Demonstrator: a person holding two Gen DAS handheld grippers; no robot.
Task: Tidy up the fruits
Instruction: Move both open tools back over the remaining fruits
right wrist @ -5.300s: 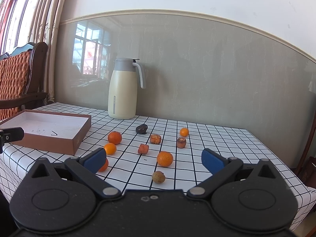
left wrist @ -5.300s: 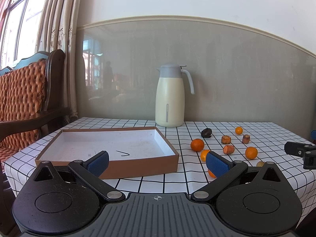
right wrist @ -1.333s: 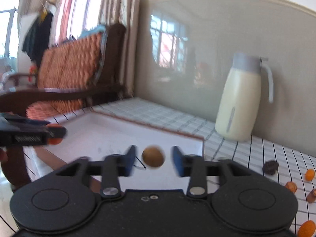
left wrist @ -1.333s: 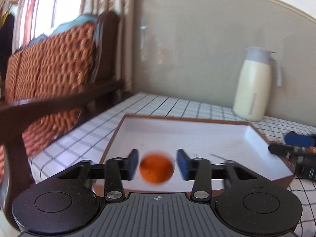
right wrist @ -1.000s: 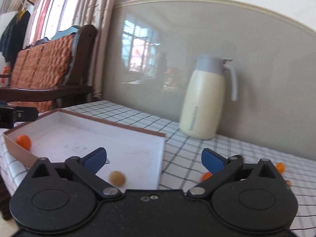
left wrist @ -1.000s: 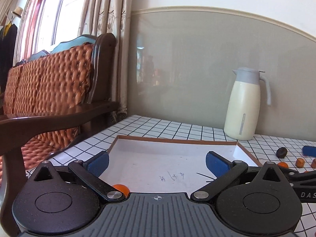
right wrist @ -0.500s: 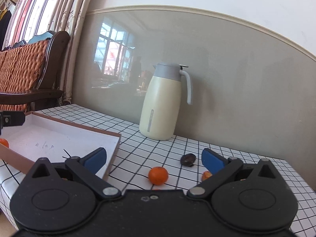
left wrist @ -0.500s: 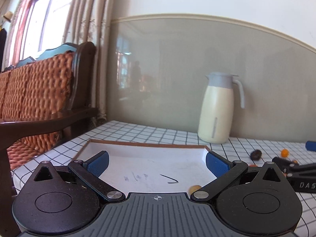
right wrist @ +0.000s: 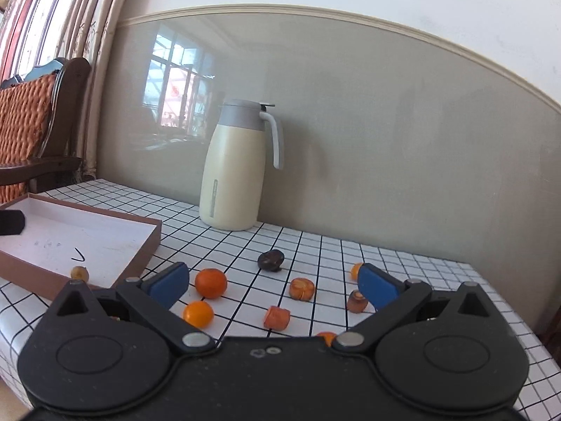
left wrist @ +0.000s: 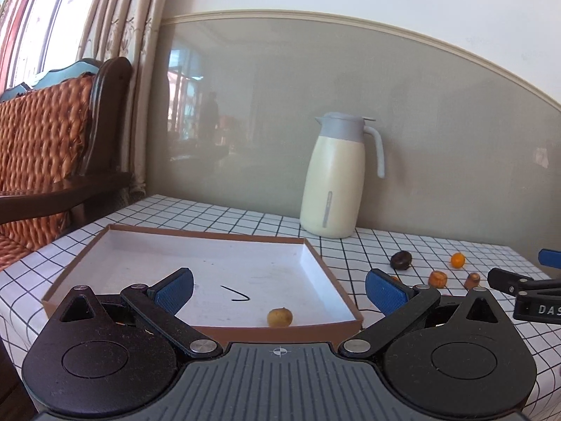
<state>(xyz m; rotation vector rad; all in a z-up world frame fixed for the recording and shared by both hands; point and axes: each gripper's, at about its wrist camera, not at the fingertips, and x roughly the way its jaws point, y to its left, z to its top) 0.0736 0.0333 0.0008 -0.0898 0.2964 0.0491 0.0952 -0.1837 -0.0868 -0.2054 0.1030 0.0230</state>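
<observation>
The left black two-finger gripper with blue pads (left wrist: 278,289) is seen with its jaws spread wide, nothing between them. The right black gripper with blue pads (right wrist: 273,282) is likewise wide apart and empty, held over the loose fruits on the black-gridded white tablecloth (right wrist: 315,245).

A small tan round fruit (left wrist: 279,316) lies inside the shallow brown cardboard tray with white floor (left wrist: 329,291), near its front right corner. A large orange mandarin (right wrist: 210,282), a smaller orange (right wrist: 198,314) and a dark brown round fruit (right wrist: 270,260) rest on the cloth outside the tray.

Compared with 1.3 s ago, both grippers have released their fruits and swung rightward, away from the tray.
</observation>
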